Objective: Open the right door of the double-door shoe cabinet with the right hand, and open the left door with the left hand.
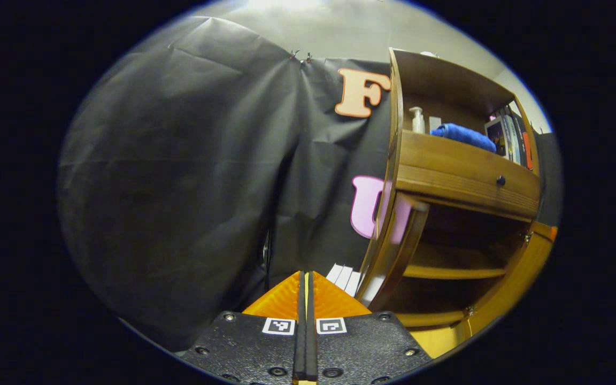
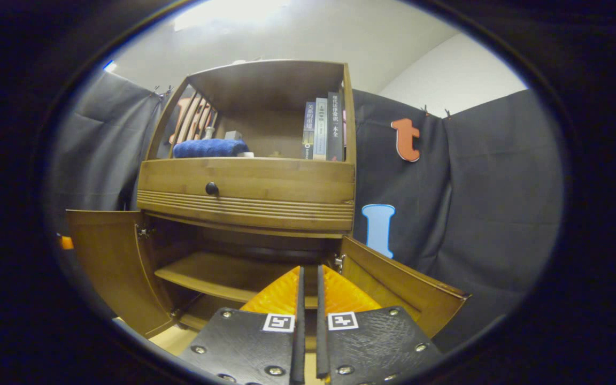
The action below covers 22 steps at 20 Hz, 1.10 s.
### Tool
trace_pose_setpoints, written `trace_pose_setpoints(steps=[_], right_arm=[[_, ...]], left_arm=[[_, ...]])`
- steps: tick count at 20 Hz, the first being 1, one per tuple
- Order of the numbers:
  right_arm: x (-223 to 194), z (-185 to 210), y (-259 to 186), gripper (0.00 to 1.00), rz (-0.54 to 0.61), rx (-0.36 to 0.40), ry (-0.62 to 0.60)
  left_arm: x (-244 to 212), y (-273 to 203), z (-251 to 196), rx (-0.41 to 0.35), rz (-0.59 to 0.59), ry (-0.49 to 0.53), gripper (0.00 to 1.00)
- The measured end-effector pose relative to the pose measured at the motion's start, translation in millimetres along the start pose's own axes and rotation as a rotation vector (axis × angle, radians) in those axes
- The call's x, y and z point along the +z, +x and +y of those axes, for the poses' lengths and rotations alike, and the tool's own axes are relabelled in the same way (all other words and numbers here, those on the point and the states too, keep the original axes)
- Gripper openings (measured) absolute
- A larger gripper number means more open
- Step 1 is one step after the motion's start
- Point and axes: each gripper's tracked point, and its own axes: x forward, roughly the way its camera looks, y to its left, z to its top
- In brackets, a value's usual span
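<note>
At frame center, shoe cabinet (image 2: 246, 187) doors look open; stiff hinged wood, best pulled by edge. Left gripper (image 1: 306, 278), right gripper (image 2: 308, 272) clenched, empty.

On the shoe cabinet (image 2: 246, 187), a rolled towel (image 2: 209, 148) lies left of the books (image 2: 323, 130) — below the drawer (image 2: 244, 190), both doors (image 2: 110, 262) stand open.

Dim, warm light falls from a ceiling lamp (image 2: 217, 13) overhead, glaring at the top. The cabinet (image 2: 246, 187) bows at the edges, its lower shelves shadowed; focus stays fairly sharp.
</note>
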Motion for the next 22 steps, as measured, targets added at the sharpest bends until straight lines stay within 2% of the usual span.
trace_pose_setpoints(steps=[4, 8, 11, 12, 17, 21, 22], right_arm=[[-2.8, 1.3, 0.4, 0.08, -0.011, 0.001, -0.052], [-2.4, 8.0, -6.8, 0.08, -0.021, 0.024, -0.056], [0.4, 14.0, -15.5, 0.08, -0.027, 0.039, -0.035], [1.2, 16.5, -17.7, 0.08, -0.03, 0.047, -0.031], [23.0, 21.1, -23.8, 0.08, -0.057, 0.057, 0.001], [42.5, 19.8, -24.2, 0.08, -0.07, 0.055, -0.021], [45.8, 20.0, -24.2, 0.05, -0.07, 0.053, -0.024]], left_arm=[[62.7, 8.7, -25.9, 0.008, -0.064, 0.085, 0.0], [100.6, 17.6, -78.7, -0.086, -0.136, 0.058, 0.0], [106.5, 21.2, -134.2, -0.202, -0.151, 0.073, 0.04], [107.0, 22.5, -152.9, -0.235, -0.158, 0.081, 0.0], [91.1, 25.2, -243.9, -0.404, -0.131, 0.04, 0.0], [84.9, 14.3, -301.9, -0.49, -0.126, 0.048, 0.0], [83.1, 11.1, -314.2, -0.505, -0.129, 0.057, 0.0]])
